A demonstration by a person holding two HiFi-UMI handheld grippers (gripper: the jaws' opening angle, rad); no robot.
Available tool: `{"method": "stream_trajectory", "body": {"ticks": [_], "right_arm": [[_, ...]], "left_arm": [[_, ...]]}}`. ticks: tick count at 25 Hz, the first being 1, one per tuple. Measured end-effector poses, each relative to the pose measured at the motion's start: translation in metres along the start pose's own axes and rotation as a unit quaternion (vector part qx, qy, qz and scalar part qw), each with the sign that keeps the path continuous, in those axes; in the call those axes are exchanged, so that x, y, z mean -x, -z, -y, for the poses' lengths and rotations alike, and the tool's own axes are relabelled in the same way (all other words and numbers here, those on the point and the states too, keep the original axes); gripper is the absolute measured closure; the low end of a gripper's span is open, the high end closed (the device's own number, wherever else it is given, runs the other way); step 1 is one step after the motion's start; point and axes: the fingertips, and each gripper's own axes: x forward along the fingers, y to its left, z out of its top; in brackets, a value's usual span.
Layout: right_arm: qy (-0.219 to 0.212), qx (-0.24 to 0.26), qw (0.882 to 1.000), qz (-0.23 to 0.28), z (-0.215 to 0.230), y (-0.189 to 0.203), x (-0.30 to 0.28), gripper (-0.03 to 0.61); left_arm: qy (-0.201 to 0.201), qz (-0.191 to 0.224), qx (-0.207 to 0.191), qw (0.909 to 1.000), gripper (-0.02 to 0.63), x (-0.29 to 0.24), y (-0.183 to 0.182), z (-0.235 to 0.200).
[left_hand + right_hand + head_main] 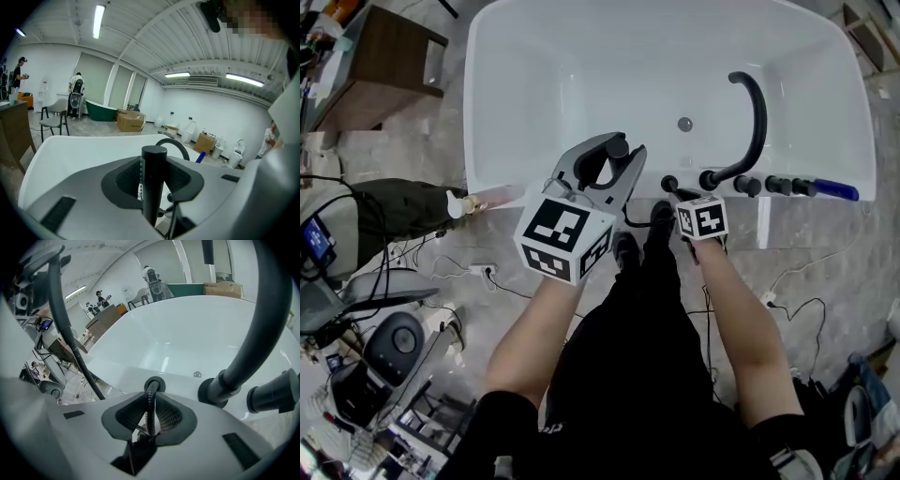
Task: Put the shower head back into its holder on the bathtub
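Observation:
The white bathtub point(516, 112) fills the top of the head view. My left gripper point(614, 159) hangs over its near rim, shut on the black cylindrical shower head handle point(153, 183), which stands upright between the jaws. My right gripper point(689, 199) is just right of it at the rim, pointing steeply down. Its jaws point(149, 416) are shut on the black ribbed hose point(150, 401). The hose runs into a round black socket point(154, 383) on the tub rim, and that socket point(669, 184) sits just left of the curved black spout point(755, 117).
Black knobs point(778, 185) and a blue-handled item point(834, 189) line the rim to the right of the spout. A second loop of hose point(70, 343) hangs at the left. Cables point(487, 277) and equipment point(389, 342) lie on the floor; a wooden desk point(384, 66) stands at the far left.

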Motion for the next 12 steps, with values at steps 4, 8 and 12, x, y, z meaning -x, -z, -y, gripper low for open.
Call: {"method": "stream_trajectory", "body": {"ticks": [4, 8, 12], "right_arm": [[-0.008, -0.014, 0.999, 0.048, -0.004, 0.002, 0.003, 0.446], [-0.041, -0.027, 0.997, 0.060, -0.009, 0.043, 0.001, 0.365], [-0.077, -0.049, 0.994, 0.058, -0.011, 0.081, -0.025, 0.345]], "left_arm": [[-0.006, -0.004, 0.003, 1.0000, 0.480, -0.001, 0.009, -0.005], [-0.010, -0.013, -0.006, 0.9998, 0.480, -0.010, 0.019, -0.008], [-0.010, -0.029, -0.015, 0.9994, 0.480, -0.024, 0.036, -0.011]]}}
